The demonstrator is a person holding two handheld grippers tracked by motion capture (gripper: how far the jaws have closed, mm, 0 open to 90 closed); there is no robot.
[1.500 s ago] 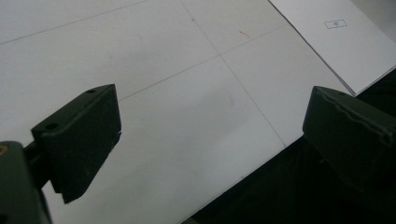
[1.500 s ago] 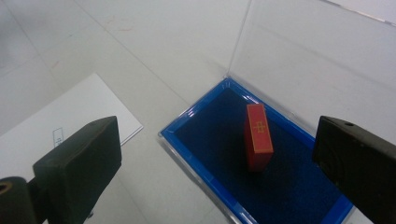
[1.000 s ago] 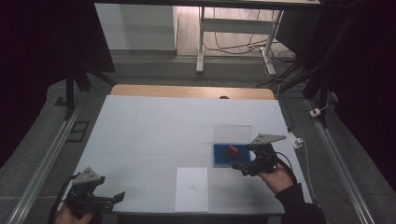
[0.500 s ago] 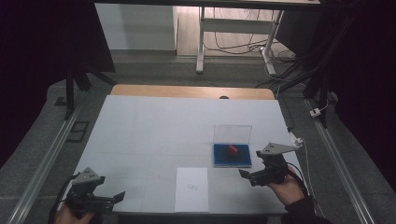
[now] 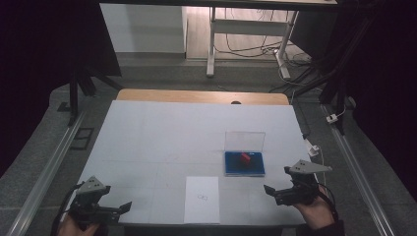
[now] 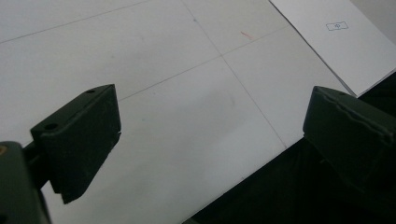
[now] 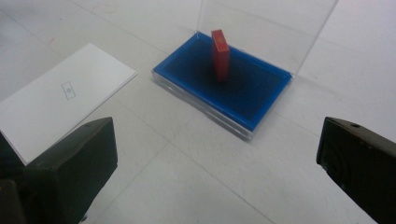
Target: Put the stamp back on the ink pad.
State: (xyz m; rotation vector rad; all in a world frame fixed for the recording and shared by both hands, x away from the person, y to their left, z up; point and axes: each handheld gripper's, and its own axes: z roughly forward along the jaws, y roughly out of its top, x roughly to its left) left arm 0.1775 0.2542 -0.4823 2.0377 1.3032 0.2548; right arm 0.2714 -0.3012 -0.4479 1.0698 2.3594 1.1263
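Right gripper [image 5: 275,191], held in a hand [image 5: 314,212] at the near right edge of the counter [image 5: 162,132], jaws spread wide and empty, pointing left. The red block [image 5: 245,158] stands upright in the blue tray [image 5: 244,164] of an open clear case, just beyond it. Left gripper [image 5: 122,208] rests at the near left corner, jaws likewise spread, aimed toward the white card [image 5: 202,199].

A white sheet of paper [image 5: 202,199] bearing a small printed mark lies flat at the near edge of a white tabletop [image 5: 162,137] crossed by faint lines, with cables [image 5: 246,46] trailing over the floor [image 5: 196,73] beyond.
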